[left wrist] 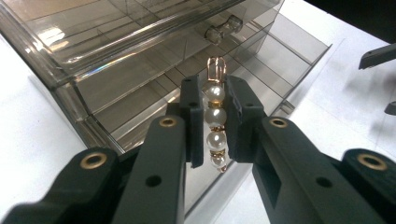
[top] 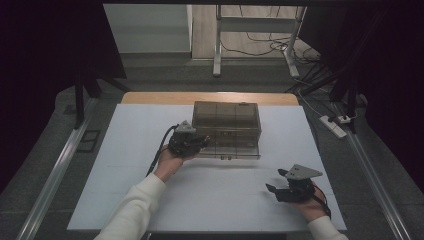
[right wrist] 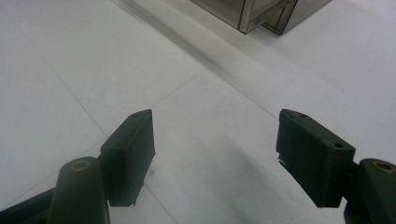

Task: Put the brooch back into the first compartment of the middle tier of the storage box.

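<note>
A pearl hair clip is clamped lengthwise between the narrow jaws of the left gripper, held just above the pulled-out bottom drawer of a smoky clear organiser box. The right gripper is held with jaws wide and empty over the bare white tabletop, well apart from the box.

Left gripper clamped; right gripper gaping (resting low).

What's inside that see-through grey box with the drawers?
The smoky clear plastic drawer box has bare divided compartments, and its bottom drawer is pulled out. The left claw holds a gold pearl hair clip over it, hiding part of the drawer.
</note>
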Action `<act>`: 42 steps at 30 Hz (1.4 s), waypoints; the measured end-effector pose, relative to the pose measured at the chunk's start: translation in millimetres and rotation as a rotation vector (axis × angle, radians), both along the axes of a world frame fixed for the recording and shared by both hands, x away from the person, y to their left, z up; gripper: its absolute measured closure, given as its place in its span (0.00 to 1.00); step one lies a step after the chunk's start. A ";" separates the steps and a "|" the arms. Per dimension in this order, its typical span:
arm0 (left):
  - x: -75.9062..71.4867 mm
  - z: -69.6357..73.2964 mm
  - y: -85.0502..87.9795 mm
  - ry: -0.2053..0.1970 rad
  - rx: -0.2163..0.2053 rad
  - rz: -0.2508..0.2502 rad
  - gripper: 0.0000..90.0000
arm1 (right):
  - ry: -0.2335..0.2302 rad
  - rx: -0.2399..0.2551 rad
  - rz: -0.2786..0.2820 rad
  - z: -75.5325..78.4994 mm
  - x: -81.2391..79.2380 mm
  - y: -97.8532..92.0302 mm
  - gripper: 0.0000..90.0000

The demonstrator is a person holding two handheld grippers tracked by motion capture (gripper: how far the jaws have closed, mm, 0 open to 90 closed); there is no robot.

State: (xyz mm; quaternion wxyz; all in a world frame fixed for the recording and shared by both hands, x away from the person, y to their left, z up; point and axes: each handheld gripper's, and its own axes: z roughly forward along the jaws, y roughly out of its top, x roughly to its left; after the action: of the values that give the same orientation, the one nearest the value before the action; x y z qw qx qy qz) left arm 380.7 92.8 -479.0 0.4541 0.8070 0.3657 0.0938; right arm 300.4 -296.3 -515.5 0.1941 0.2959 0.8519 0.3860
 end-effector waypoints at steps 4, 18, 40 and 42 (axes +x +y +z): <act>3.5 -1.3 -2.8 0.005 0.000 0.001 0.86 | -0.001 -0.001 -0.001 -0.1 0.0 0.0 0.31; 5.7 -1.7 -6.2 0.000 0.004 0.001 0.86 | 0.002 -0.005 0.002 0.0 0.0 -0.1 0.31; 1.0 1.7 -3.1 -0.010 -0.020 -0.042 0.51 | -0.001 -0.001 0.002 -0.3 -0.1 -0.2 0.31; -0.5 2.4 -2.6 -0.012 -0.016 -0.047 0.48 | -0.002 -0.003 0.000 -0.2 -0.1 -0.4 0.31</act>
State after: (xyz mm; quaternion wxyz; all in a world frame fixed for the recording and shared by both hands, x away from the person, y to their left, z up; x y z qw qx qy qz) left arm 380.1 90.3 -476.6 0.4646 0.8112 0.3448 0.0849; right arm 300.3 -296.7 -515.7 0.1954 0.2955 0.8522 0.3851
